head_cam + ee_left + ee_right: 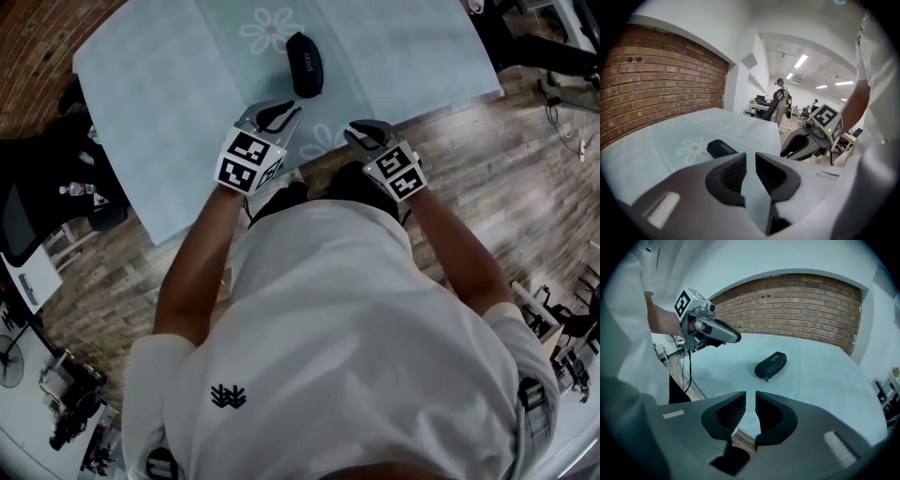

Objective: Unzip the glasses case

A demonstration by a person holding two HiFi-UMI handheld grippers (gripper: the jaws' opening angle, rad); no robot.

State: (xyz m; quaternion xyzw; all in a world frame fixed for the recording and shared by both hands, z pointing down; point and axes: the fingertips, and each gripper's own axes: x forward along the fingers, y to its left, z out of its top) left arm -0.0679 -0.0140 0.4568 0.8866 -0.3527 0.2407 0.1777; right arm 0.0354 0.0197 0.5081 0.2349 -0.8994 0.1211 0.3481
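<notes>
One glasses case [304,64] lies flat; long axis runs near-to-far.

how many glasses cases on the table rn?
1. The black glasses case lies closed on the blue tablecloth, beside the daisy print, ahead of the left tongs and right tongs, touching neither. No sign of another hidden.
</notes>
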